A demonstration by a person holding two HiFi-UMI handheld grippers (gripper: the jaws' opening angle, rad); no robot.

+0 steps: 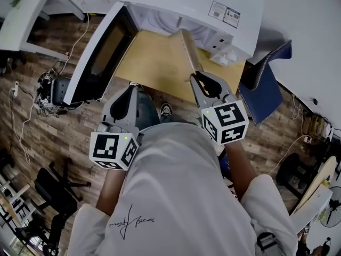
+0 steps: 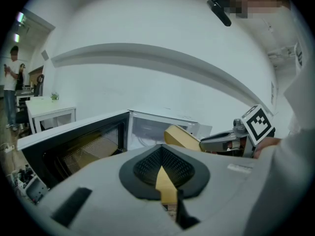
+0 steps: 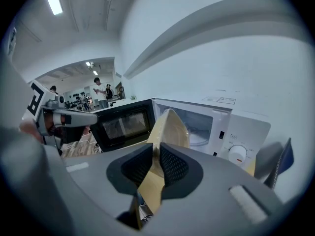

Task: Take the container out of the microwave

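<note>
the right hand-held gripper pinches the cream-coloured shallow plastic container by its rim alone, just in front of the open mouth of the white box-shaped microwave and above the tan wooden table the microwave stands on. the container hangs tipped on edge, so it could pivot or slip from that narrow grip and drop in front of the microwave; anything inside would likely spill. a sideways swing could knock it against the microwave's open dark-windowed door. the left hand-held gripper, pressed together and empty, gives no support. count: one microwave, one container, one table, two hand-held grippers.
</note>
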